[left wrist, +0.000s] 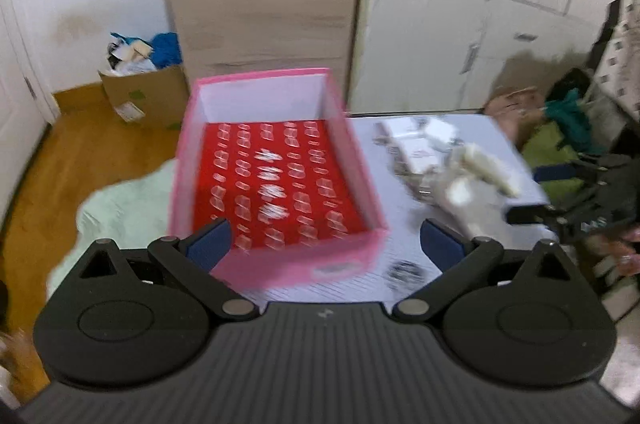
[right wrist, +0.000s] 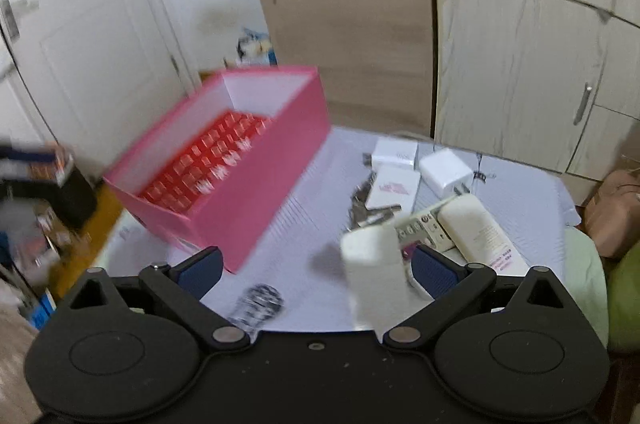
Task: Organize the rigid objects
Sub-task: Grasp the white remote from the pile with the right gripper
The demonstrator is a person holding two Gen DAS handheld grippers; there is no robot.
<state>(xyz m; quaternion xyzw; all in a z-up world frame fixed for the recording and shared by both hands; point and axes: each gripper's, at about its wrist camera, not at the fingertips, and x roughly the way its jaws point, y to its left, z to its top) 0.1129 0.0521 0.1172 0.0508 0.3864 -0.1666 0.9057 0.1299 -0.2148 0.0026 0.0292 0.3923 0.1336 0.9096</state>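
Two wrist-camera views of a small white table [left wrist: 400,224] in a bedroom, both blurred.

Left view: left gripper [left wrist: 324,244] low in the foreground, blue-padded fingers [left wrist: 208,244] spread wide, holding nothing. Between and just beyond them, an open pink box [left wrist: 280,264] on the table's left part, red patterned lining on its floor, white inner walls. Near corner of the box between the fingers; contact with the left pad impossible to tell through the blur. To the right of the box, a heap of white items: flat white boxes [left wrist: 416,144] farther back, a cream bottle [left wrist: 492,168] nearer. A small dark-patterned round object [left wrist: 404,274] on the table just right of the box's near corner. Behind, a wooden cabinet [left wrist: 260,16] and a cardboard carton [left wrist: 148,96] on the floor.

Right view: right gripper [right wrist: 316,268] also spread wide. A white rectangular object [right wrist: 372,276] upright just inside the right pad [right wrist: 434,270], smeared by blur; touching or not, impossible to tell. Pink box [right wrist: 240,192] ahead and to the left, well apart from the white pile. Ahead and right, two white adapters [right wrist: 444,172], a flat white card box [right wrist: 394,188], a remote control [right wrist: 424,224] and the cream bottle [right wrist: 480,232] lying side by side. Dark-patterned round object [right wrist: 258,306] close to the gripper body, between the fingers.
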